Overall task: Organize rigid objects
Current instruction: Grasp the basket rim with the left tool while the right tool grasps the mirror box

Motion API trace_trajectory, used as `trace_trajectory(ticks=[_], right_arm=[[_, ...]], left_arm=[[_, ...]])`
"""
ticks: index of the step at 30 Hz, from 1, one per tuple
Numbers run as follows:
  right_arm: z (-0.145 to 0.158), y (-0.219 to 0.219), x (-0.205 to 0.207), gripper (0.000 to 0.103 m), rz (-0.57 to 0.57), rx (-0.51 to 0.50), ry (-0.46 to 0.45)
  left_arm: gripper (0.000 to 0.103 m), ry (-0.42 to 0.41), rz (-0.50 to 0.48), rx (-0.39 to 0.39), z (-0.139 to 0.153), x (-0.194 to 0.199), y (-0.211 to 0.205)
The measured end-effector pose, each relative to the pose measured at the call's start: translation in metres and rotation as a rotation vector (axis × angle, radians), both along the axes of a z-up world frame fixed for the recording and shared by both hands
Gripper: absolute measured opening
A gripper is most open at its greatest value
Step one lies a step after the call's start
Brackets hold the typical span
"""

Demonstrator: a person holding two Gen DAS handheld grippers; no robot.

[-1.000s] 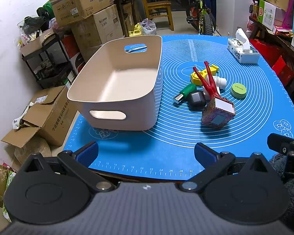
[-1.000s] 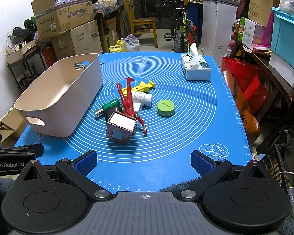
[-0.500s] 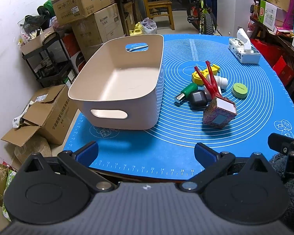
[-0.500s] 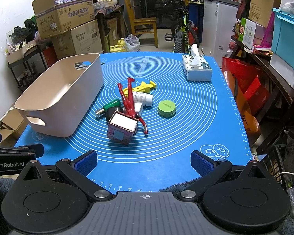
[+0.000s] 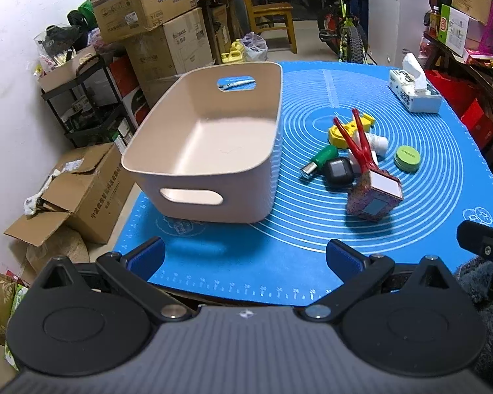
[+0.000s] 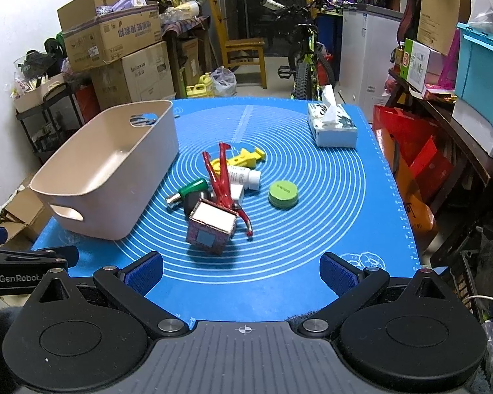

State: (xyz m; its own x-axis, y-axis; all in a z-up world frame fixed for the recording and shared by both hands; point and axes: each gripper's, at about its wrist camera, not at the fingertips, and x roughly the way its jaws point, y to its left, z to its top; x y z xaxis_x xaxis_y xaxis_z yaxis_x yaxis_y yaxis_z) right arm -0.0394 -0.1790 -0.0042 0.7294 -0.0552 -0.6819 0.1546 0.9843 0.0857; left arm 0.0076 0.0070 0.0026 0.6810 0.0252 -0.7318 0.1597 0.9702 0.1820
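Note:
A beige bin [image 5: 213, 177] [image 6: 92, 197] stands empty on the left of the blue mat [image 5: 279, 262] [image 6: 328, 170]. Right of it lies a pile: a patterned cube [image 5: 374, 198] [image 6: 210, 226], a red figure [image 5: 360, 146] [image 6: 222, 180], a yellow toy [image 5: 341, 129] [image 6: 243, 161], a white bottle [image 6: 243, 175], a green-handled tool [image 5: 318, 161] [image 6: 189, 190], a black case [image 5: 338, 174] and a green round tin [image 5: 408, 158] [image 6: 283, 193]. My left gripper [image 5: 245, 256] and right gripper [image 6: 241, 271] are both open and empty above the mat's near edge.
A tissue box [image 5: 414, 95] [image 6: 332, 128] stands at the mat's far right. Cardboard boxes [image 5: 141, 3], a shelf rack [image 5: 82, 105] and floor boxes [image 5: 79, 190] crowd the left. A bicycle [image 6: 307, 65] and a chair [image 6: 243, 49] stand behind the table.
Both grippers have edged slightly forward towards the table. Nothing on the mat has moved.

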Motion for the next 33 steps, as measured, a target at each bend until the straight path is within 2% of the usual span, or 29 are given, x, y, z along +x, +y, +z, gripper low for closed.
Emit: trace_trajectory(ticks=[11,18,26,33], right_arm=[[0.006,0.015,0.038,0.101,0.028,0.042,-0.001],[-0.002,0.028,0.075,0.101,0.033,0.048,0.020],[-0.021,0.034,0.118,0.101,-0.008,0.083,0.060],[-0.043,0.040,0.146,0.101,-0.021,0.050,0.108]], left_arm=[[0.103,-0.027,0.058,-0.007,0.019,0.042,0.040],[0.103,0.006,0.123,-0.035,0.022,0.087,0.079],[0.103,0.023,0.140,-0.026,0.019,0.128,0.108],[0.103,0.052,0.158,-0.032,0.005,0.162,0.132]])
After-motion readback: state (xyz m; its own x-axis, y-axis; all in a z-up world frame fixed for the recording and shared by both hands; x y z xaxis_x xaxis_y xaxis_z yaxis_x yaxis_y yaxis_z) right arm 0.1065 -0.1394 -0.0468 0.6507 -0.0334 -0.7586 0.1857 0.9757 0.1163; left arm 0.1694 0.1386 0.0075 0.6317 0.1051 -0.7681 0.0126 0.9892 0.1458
